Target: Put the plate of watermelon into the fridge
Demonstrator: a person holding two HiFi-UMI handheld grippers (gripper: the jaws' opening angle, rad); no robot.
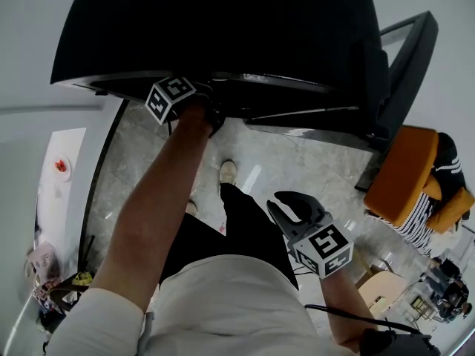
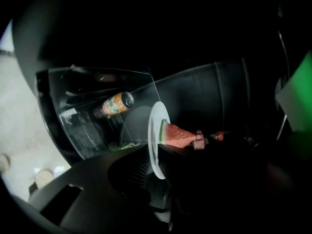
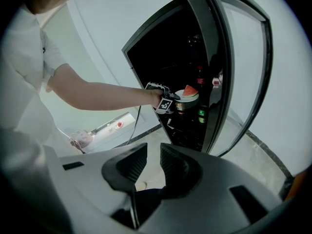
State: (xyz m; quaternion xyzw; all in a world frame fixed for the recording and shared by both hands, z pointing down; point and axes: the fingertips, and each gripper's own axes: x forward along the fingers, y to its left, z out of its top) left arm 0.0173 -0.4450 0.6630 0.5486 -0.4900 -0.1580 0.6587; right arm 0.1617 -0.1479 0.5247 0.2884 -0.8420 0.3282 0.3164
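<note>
A white plate (image 2: 157, 123) carries a red watermelon slice (image 2: 176, 135) and shows edge-on in the left gripper view. My left gripper (image 2: 157, 152) is shut on its near rim, inside the dark black fridge (image 1: 223, 28). In the right gripper view the plate (image 3: 187, 95) sits level at a middle shelf, and the left gripper (image 3: 165, 101) holds it from the left. The right gripper (image 3: 153, 162) hangs low in front of the fridge. Its jaws stand a narrow gap apart with nothing between them. In the head view it (image 1: 286, 210) is by my right hip.
The fridge door (image 3: 243, 72) stands open on the right, and bottles (image 3: 200, 77) are on shelves behind the plate. A can (image 2: 115, 104) lies in a clear bin (image 2: 87, 126). Off left is a white table (image 1: 63, 191). An orange chair (image 1: 404, 173) and a seated person (image 1: 423, 213) are on the right.
</note>
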